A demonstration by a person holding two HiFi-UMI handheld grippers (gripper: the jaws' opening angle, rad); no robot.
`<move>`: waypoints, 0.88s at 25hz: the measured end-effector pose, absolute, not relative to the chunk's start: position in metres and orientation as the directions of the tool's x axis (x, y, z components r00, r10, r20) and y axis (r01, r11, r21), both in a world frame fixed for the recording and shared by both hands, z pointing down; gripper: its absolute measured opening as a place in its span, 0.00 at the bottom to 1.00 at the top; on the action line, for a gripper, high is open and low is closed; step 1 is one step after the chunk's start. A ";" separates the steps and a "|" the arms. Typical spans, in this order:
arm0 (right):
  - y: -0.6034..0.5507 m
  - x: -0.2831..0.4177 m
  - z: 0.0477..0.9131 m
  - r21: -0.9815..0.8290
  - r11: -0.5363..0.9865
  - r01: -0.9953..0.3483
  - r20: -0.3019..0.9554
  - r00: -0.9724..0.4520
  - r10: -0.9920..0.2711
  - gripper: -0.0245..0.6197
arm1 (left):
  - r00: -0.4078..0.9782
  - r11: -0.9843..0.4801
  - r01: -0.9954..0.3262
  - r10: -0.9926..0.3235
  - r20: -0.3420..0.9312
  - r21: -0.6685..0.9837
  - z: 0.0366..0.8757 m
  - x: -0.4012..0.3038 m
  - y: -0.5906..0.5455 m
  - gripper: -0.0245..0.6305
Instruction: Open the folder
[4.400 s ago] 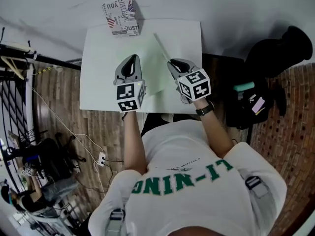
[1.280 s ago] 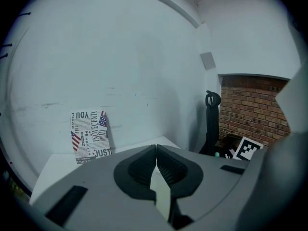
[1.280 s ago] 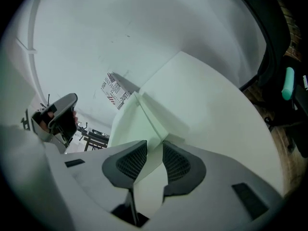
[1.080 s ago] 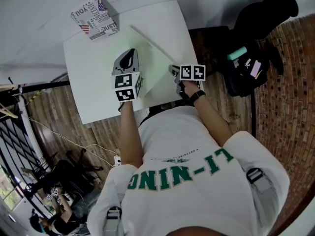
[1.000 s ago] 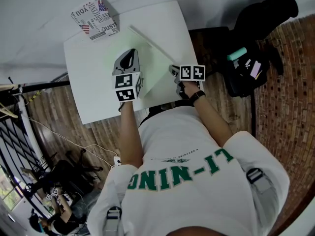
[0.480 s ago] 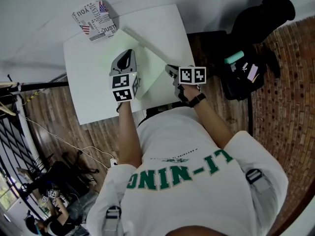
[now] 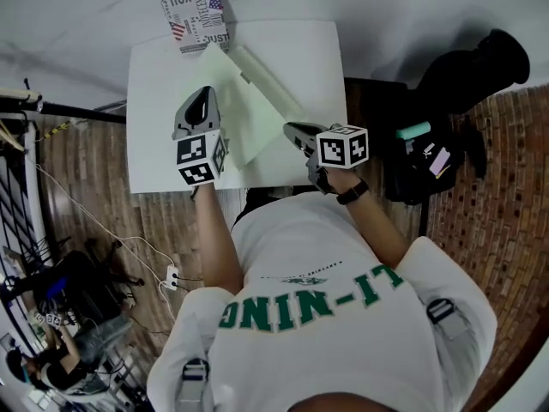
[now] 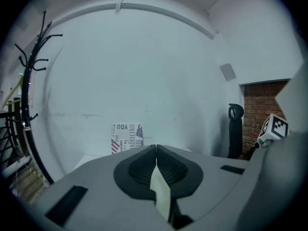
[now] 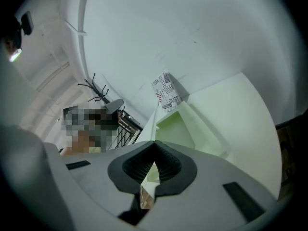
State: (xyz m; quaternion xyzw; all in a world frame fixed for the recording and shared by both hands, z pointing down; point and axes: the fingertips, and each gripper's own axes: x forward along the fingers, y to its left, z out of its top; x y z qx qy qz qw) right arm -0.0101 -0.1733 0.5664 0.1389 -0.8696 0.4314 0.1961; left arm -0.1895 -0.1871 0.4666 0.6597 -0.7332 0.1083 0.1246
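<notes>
A pale green folder [image 7: 249,110] lies on the white table [image 7: 154,84], partly spread, its long spine running from the far middle toward the near right. My left gripper [image 7: 199,101] is shut on a pale green sheet edge [image 8: 160,196] of the folder, at its left side. On the near right end, my right gripper [image 7: 290,130] is shut on another thin edge of the folder, held raised off the table. In the right gripper view the folder's green inside [image 9: 178,129] shows beyond the closed jaws [image 9: 154,146]. The left gripper view shows closed jaws [image 8: 156,150] gripping the sheet.
A box printed with words and flags [image 7: 196,17] stands at the table's far edge against the white wall, also in the left gripper view [image 8: 126,136]. A black bag and chair [image 7: 455,118] sit to the right on the brick-pattern floor. A coat rack [image 8: 29,81] stands left.
The right gripper's jaws closed on the folder's near corner and rose with it. The left gripper lifted and moved left with its sheet, so the folder has spread apart.
</notes>
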 end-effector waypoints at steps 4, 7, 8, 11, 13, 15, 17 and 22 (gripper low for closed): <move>-0.153 -0.028 0.553 -0.688 0.652 -0.317 0.440 -0.898 0.027 0.06 | -0.203 0.212 -0.977 -0.932 0.300 -0.003 0.455 -0.211 -0.154 0.06; -0.139 -0.041 0.545 -0.658 0.708 -0.256 0.440 -0.894 0.085 0.06 | -0.278 0.290 -0.957 -0.916 0.289 -0.002 0.451 -0.220 -0.127 0.06; -0.133 -0.045 0.543 -0.651 0.723 -0.232 0.439 -0.892 0.109 0.06 | -0.303 0.316 -0.949 -0.909 0.288 0.000 0.451 -0.222 -0.117 0.06; -0.112 -0.059 0.539 -0.655 0.742 -0.142 0.426 -0.880 0.208 0.06 | -0.382 0.399 -0.917 -0.876 0.294 -0.002 0.451 -0.226 -0.084 0.06; -0.103 -0.070 0.535 -0.655 0.749 -0.099 0.419 -0.873 0.251 0.06 | -0.417 0.435 -0.900 -0.857 0.303 -0.007 0.453 -0.230 -0.067 0.06; -0.095 -0.080 0.531 -0.648 0.759 -0.068 0.413 -0.868 0.274 0.06 | -0.439 0.459 -0.888 -0.844 0.308 -0.009 0.454 -0.234 -0.052 0.06; -0.084 -0.092 0.524 -0.633 0.774 -0.031 0.406 -0.864 0.297 0.06 | -0.466 0.488 -0.873 -0.829 0.309 -0.004 0.452 -0.241 -0.035 0.06; -0.048 -0.127 0.503 -0.562 0.823 0.078 0.394 -0.850 0.350 0.08 | -0.499 0.519 -0.855 -0.817 0.291 -0.010 0.441 -0.260 0.000 0.06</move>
